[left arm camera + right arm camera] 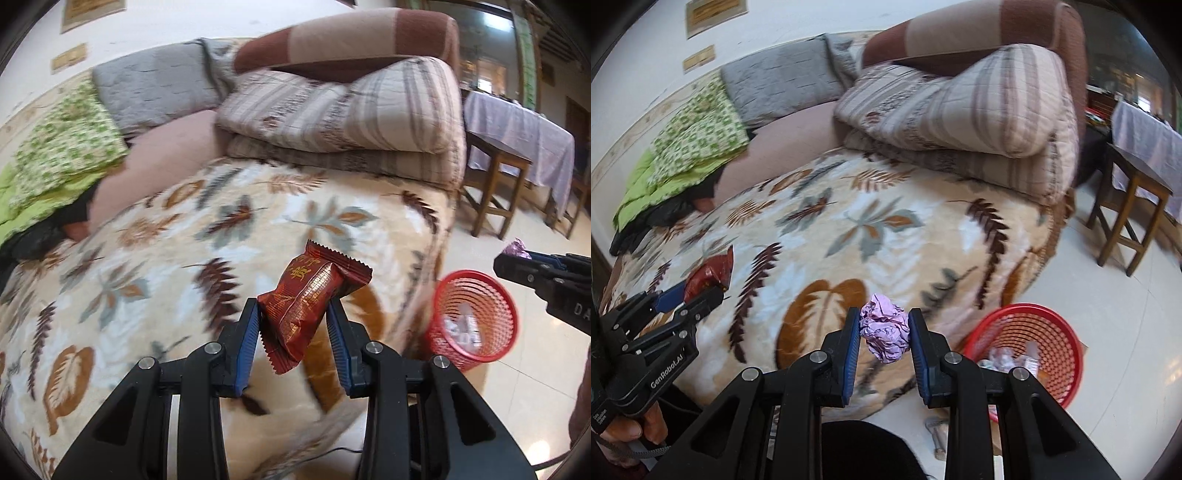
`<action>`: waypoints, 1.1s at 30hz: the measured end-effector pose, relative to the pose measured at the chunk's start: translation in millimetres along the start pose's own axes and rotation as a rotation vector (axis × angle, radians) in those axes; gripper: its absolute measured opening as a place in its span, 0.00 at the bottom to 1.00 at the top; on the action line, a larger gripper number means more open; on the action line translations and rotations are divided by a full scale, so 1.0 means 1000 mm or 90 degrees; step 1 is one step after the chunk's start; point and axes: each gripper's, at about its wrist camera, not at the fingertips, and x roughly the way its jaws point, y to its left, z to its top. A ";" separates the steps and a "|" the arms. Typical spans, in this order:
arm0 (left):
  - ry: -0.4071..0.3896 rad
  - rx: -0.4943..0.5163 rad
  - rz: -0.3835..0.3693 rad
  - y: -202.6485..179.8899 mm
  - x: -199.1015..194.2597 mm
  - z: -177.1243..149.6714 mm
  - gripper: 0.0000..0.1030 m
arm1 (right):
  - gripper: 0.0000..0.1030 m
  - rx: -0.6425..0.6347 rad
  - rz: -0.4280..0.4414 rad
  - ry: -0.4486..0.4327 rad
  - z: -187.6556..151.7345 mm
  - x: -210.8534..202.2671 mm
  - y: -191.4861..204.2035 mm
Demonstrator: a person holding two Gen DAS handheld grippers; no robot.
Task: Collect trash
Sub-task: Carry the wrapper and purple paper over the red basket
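The left gripper [293, 314] is clamping a red wrapper [308, 306] and the right gripper [884, 332] a purple paper ball [885, 332] (lightly pinched) above the bed's [886, 236] corner, risking dropping short of the red basket [1060, 354].

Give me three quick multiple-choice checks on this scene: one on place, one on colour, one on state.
1. Where is the basket?
A. on the bed
B. on the floor by the bed
C. on the stool

2. What colour is the paper ball?
A. lilac
B. green
C. white

3. What is the left gripper doing?
A. hanging empty
B. resting on the bed
C. gripping a wrapper

Answers:
B, it stands on the tiles at the bed's edge.
A, it is pale purple between the right gripper's jaws.
C, the jaws press the red wrapper's sides.
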 end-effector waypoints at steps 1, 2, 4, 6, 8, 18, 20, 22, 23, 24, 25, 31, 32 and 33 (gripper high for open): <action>0.005 0.003 -0.013 -0.007 0.002 0.004 0.34 | 0.27 0.007 -0.005 -0.001 0.000 -0.002 -0.007; 0.011 0.008 -0.029 -0.016 0.006 0.008 0.34 | 0.27 0.020 -0.012 -0.003 0.000 -0.004 -0.017; 0.016 0.020 -0.055 -0.033 0.010 0.016 0.34 | 0.27 0.043 -0.022 -0.007 0.000 -0.008 -0.036; 0.025 0.045 -0.089 -0.056 0.016 0.026 0.34 | 0.27 0.067 -0.037 -0.011 0.001 -0.013 -0.055; 0.030 0.059 -0.128 -0.081 0.021 0.037 0.34 | 0.27 0.098 -0.052 -0.019 0.001 -0.020 -0.079; 0.089 0.104 -0.188 -0.160 0.064 0.046 0.34 | 0.27 0.195 -0.109 -0.023 -0.009 -0.031 -0.172; 0.105 0.116 -0.188 -0.169 0.075 0.040 0.34 | 0.27 0.207 -0.107 -0.010 -0.015 -0.025 -0.182; 0.119 0.127 -0.184 -0.176 0.084 0.035 0.34 | 0.27 0.218 -0.107 0.001 -0.022 -0.019 -0.190; 0.126 0.132 -0.181 -0.179 0.090 0.032 0.34 | 0.27 0.221 -0.105 0.007 -0.024 -0.016 -0.193; 0.131 0.134 -0.178 -0.180 0.093 0.030 0.34 | 0.27 0.222 -0.103 0.014 -0.027 -0.011 -0.195; 0.136 0.135 -0.175 -0.181 0.096 0.028 0.34 | 0.27 0.223 -0.104 0.020 -0.028 -0.008 -0.197; 0.162 0.135 -0.171 -0.188 0.116 0.021 0.35 | 0.27 0.228 -0.095 0.048 -0.035 0.014 -0.203; 0.164 0.136 -0.172 -0.189 0.118 0.021 0.35 | 0.27 0.229 -0.093 0.051 -0.035 0.016 -0.204; 0.165 0.137 -0.173 -0.191 0.119 0.021 0.35 | 0.27 0.229 -0.092 0.054 -0.035 0.019 -0.205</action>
